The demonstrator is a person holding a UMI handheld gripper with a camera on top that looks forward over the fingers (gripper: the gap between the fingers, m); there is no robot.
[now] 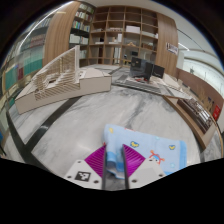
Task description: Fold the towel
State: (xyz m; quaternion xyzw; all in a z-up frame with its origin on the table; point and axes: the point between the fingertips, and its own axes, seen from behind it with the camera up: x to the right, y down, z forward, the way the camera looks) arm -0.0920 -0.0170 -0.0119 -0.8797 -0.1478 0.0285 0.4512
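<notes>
**Hand-held gripper pinching towel edge over marble tabletop**

Hand-held gripper [113,166] has its fingers drawn close together, purple pads [96,160] pressed on the near edge of the towel [148,153]; a thin fold of fabric sits clamped between them. Towel is light blue with small cartoon prints, lying mostly flat on the tabletop [70,125], spreading from the fingers out toward the right side of the surface. Near edge looks lifted slightly at the pinch, hard to say how much. Tabletop is grey-white marble pattern. At its far left stands a pale wooden slatted rack [55,80], well apart from the towel. Beyond the tabletop, a desk with dark monitor-like items [150,72] and tall wooden shelving [120,35] along the back wall. Dark edge strip [195,115] runs along the tabletop's right side.
</notes>
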